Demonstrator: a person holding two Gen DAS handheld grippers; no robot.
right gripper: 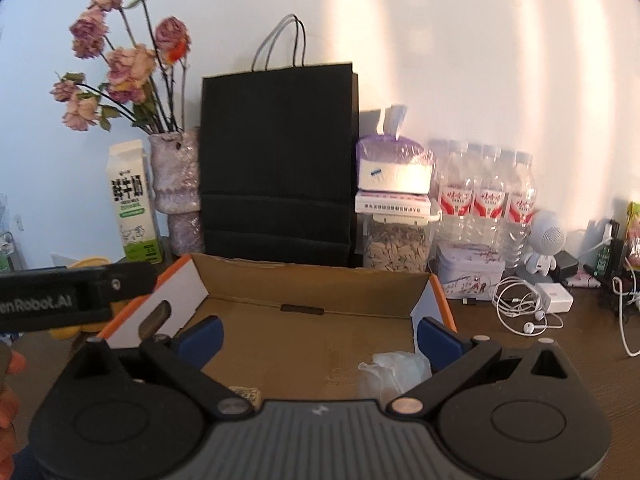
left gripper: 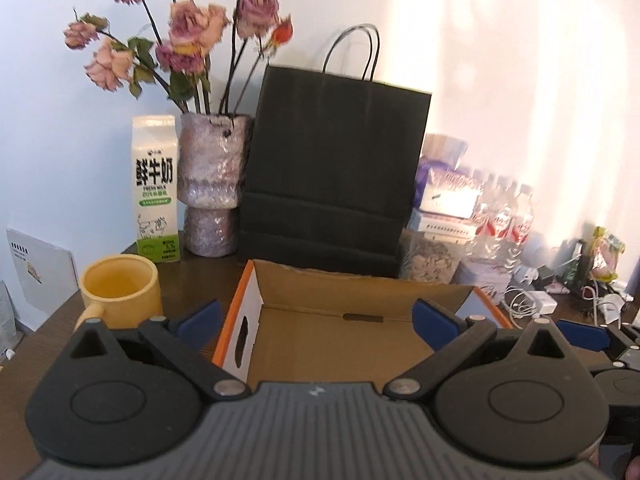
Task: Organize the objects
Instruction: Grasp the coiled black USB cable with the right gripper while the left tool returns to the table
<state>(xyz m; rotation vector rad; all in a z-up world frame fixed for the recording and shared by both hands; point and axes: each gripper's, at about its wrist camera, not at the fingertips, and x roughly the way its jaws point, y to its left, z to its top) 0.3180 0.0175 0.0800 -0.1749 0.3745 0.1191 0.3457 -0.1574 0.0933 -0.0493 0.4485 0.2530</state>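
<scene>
Two grippers, left gripper (left gripper: 318, 326) and right gripper (right gripper: 318, 340), hover with fingers spread and empty over the near edge of our cardboard box (right gripper: 312, 280). We judge the organizing barely begun: only a crumpled plastic scrap (right gripper: 394, 366) lies inside. Yellow mug (left gripper: 120, 290), milk carton (left gripper: 156, 188) and earphones (right gripper: 520, 306) remain outside; the black bag (left gripper: 332, 168) crowds the far side.

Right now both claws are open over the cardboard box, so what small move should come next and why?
Probably swing the left claw toward the yellow mug beside the cardboard box. Both claws are open and hold nothing, the box has only a crumpled bit of clear plastic inside, and the mug looks like the nearest loose item. The right claw can wait.
</scene>
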